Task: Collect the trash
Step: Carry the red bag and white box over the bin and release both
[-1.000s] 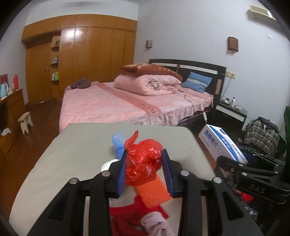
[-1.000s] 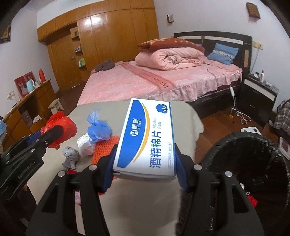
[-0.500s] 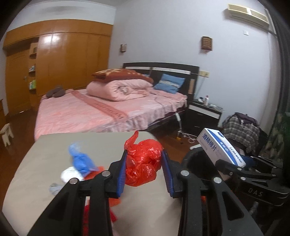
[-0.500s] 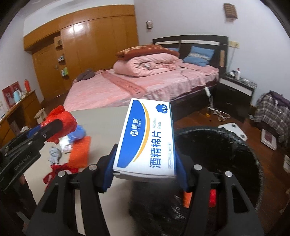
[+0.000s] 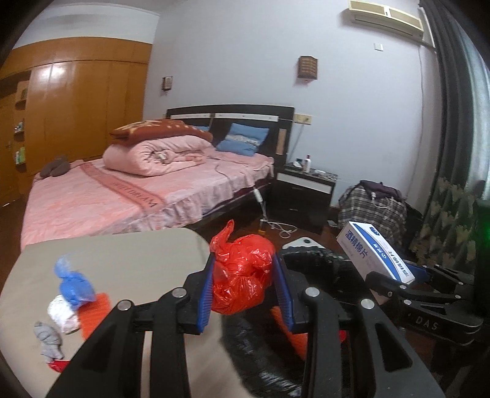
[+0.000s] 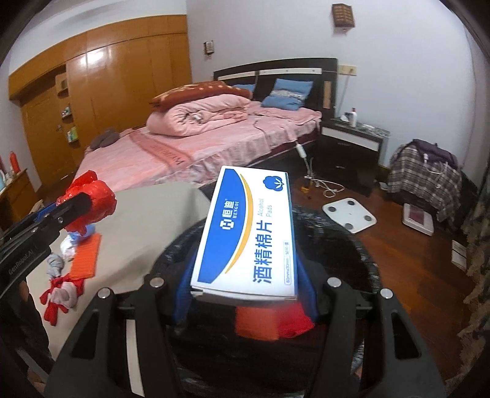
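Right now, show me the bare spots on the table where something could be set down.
Bare: the far stretch of the table toward the bed, beyond the blue bag. Crowded: its near left edge, around the orange pad, grey rag and red scraps.

I'm working in somebody's bedroom: big bed with a pink quilted cover and a rolled pink duvet, a glossy orange-brown wooden wardrobe wall, a black nightstand, and a white wall-mounted air conditioner up top.
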`<action>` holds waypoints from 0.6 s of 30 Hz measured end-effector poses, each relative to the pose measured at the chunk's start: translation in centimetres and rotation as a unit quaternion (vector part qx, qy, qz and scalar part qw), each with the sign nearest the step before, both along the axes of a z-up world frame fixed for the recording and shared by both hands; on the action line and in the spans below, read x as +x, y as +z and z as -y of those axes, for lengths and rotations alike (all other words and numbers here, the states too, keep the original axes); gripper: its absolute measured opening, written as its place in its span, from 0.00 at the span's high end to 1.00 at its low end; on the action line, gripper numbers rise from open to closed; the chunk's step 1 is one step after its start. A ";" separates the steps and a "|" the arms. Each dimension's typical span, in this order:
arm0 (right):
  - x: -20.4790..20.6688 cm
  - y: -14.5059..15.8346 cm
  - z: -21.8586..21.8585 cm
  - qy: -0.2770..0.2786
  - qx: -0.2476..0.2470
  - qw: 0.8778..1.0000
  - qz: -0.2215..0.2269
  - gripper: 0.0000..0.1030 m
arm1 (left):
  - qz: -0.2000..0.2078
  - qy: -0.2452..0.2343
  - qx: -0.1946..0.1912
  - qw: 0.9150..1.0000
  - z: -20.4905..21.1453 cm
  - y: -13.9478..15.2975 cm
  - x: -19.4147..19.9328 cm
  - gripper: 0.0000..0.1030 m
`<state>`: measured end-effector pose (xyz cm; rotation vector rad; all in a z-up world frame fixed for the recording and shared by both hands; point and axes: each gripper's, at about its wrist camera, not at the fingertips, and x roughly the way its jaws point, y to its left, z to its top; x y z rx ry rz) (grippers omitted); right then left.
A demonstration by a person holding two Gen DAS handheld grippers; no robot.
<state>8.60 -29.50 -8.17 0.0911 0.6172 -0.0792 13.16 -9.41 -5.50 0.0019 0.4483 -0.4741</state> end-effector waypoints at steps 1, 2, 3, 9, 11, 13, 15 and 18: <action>-0.1 -0.1 0.5 -0.005 0.000 1.000 -0.001 0.46 | -0.001 -0.004 0.000 1.000 0.5 0.0 0.1 0.65; -0.2 -0.3 1.1 -0.010 -0.001 1.000 -0.002 0.46 | -0.001 -0.009 0.001 1.000 1.2 -0.1 0.2 0.65; -0.3 -0.4 1.6 -0.015 -0.002 1.000 -0.002 0.46 | -0.001 -0.013 0.002 1.000 1.6 -0.3 0.2 0.65; -0.5 -1.2 4.0 -0.040 -0.005 0.999 -0.008 0.46 | -0.008 -0.042 0.009 0.999 4.7 -1.2 0.8 0.65; -0.5 -1.5 4.7 -0.047 -0.006 0.999 -0.010 0.45 | -0.013 -0.052 0.008 0.999 5.4 -1.5 0.8 0.64; -0.5 -1.9 5.2 -0.055 -0.013 0.998 -0.012 0.42 | -0.020 -0.065 0.006 0.998 6.1 -1.8 1.2 0.59; -0.4 -2.2 5.8 -0.064 -0.019 0.998 -0.015 0.24 | -0.030 -0.073 0.002 0.997 6.3 -2.1 1.4 0.49; -0.6 -2.5 6.3 -0.071 -0.021 0.997 -0.014 0.14 | -0.034 -0.066 0.001 0.997 6.0 -2.3 1.8 0.39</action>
